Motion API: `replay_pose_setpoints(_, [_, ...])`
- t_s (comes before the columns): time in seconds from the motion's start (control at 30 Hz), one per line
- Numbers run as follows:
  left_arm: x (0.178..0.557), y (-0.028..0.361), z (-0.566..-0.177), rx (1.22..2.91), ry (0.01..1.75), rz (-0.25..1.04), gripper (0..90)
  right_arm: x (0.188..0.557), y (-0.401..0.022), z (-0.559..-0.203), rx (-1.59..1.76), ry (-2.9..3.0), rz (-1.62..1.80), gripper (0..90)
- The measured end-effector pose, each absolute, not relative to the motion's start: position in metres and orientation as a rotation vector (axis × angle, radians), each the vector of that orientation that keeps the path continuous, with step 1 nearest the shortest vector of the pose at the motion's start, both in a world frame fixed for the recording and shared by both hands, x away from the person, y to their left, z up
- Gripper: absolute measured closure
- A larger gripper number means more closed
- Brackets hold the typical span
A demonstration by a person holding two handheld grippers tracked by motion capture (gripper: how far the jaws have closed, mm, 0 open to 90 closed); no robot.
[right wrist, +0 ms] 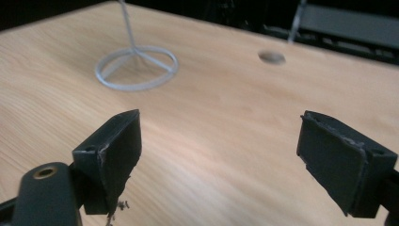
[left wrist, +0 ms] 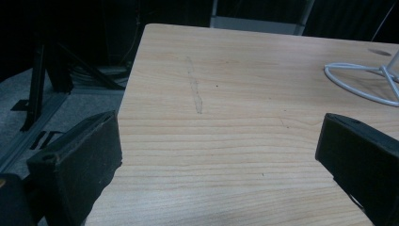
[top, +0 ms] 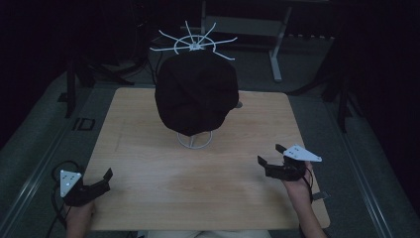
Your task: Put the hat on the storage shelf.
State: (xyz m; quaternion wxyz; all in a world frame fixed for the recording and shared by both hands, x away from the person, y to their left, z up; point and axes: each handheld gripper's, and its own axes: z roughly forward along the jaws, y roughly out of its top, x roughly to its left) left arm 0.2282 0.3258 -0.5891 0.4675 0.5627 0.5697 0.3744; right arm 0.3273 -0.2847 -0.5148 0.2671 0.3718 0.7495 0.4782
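A black cap [top: 195, 91] hangs on a white wire stand [top: 194, 140] at the far middle of the wooden counter [top: 148, 193]; the stand's ring base sits flat on the wood, and a set of bare white prongs [top: 194, 42] spreads out above and behind the cap. The cap covers the upper part of the stand and hides how it is hooked on. The left gripper [top: 101, 181] rests at the near left corner of the counter, its jaws spread wide with nothing between them; in the left gripper view the left gripper [left wrist: 219, 155] faces bare wood, with the ring base [left wrist: 364, 80] off to its right. The right gripper [top: 271, 157] is held at the near right, well apart from the cap, and its jaws are likewise parted and empty; in the right gripper view the right gripper [right wrist: 221, 146] looks toward the ring base [right wrist: 136, 68] and a round hole in the counter [right wrist: 272, 57]. Judgement: the cap is soft fabric, light and limp, so it should fold and sag when lifted rather than keep its shape. The stand looks thin and light and could tip or slide if the cap is pulled sideways. The lower edge of the cap, where the cloth hangs free of the wire, appears the sound place to pinch; lifting upward off the stand seems safer than dragging. Whether the cap has a stiff brim cannot be told in this dim light.
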Motion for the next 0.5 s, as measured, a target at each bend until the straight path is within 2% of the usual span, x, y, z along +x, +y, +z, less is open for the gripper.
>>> replay_pose_setpoints(0.23, [0.228, 0.326, -0.589, 1.378, 1.4, 0.919, 1.4, 0.327, -0.314, -0.541, 1.098, 1.997, 1.224, 14.6])
replay_pose_setpoints(0.5, [0.228, 0.326, -0.589, 1.378, 1.4, 0.919, 1.4, 0.325, -0.335, -0.555, 1.201, 1.961, 1.12, 14.6])
